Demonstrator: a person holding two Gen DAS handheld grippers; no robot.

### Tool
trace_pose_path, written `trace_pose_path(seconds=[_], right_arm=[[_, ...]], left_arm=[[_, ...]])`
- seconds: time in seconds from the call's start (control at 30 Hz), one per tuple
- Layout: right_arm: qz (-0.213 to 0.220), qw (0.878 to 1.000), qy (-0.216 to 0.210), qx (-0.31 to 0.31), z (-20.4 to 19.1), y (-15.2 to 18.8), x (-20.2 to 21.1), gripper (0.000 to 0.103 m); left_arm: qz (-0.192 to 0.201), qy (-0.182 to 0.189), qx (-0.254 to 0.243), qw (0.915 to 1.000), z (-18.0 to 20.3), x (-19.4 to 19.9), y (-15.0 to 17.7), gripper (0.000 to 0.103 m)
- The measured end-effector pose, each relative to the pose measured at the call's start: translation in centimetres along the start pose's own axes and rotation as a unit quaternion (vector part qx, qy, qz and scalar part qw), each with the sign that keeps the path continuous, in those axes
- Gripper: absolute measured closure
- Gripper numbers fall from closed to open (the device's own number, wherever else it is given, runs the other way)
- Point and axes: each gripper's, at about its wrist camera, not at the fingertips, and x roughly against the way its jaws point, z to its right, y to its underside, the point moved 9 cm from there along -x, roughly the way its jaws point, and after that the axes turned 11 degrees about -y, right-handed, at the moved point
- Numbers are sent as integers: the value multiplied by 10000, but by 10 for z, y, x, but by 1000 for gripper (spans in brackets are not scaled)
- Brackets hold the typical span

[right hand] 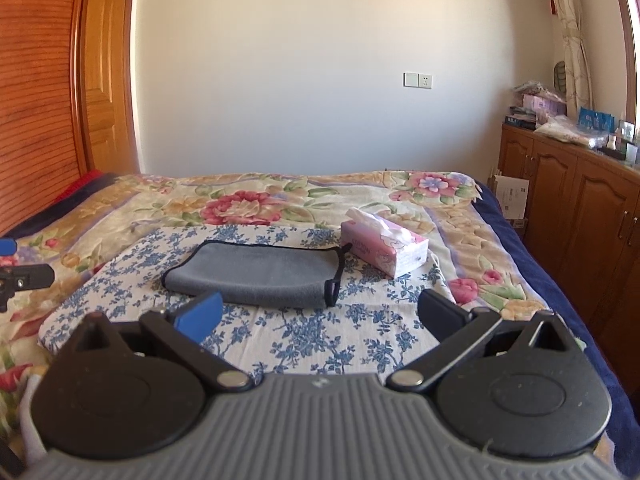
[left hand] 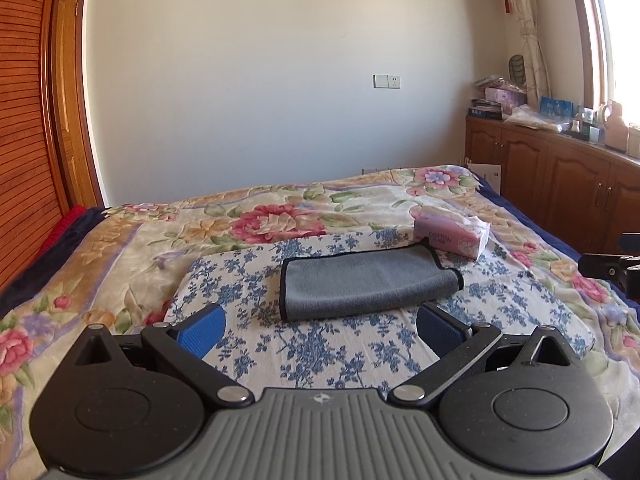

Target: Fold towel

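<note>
A grey towel with black trim lies folded on a blue-flowered white cloth on the bed. It also shows in the right wrist view. My left gripper is open and empty, just short of the towel's near edge. My right gripper is open and empty, also just short of the towel, with the towel ahead and to the left. Part of the right gripper shows at the right edge of the left wrist view, and part of the left gripper at the left edge of the right wrist view.
A pink tissue pack lies just behind the towel's right end; it also shows in the right wrist view. A floral bedspread covers the bed. Wooden cabinets with clutter stand at the right. A wooden door is at the left.
</note>
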Motion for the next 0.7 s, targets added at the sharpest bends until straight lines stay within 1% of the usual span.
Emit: trace_pose_path(seconds=[0.3,0.5,0.7], right_arm=[[38,10000,-72,-7,-11,7,4,0],[74,9999,-110,-39,-17,11,3,0],[105,9999,-50,-8,-18,16,1,0]], left_arm=[[-37,-48,101,9999,-7,5,18,0],[-90,-130,147,9998,-11,1,31,0],[-19,-227,127,9997,-13,-3,42,0]])
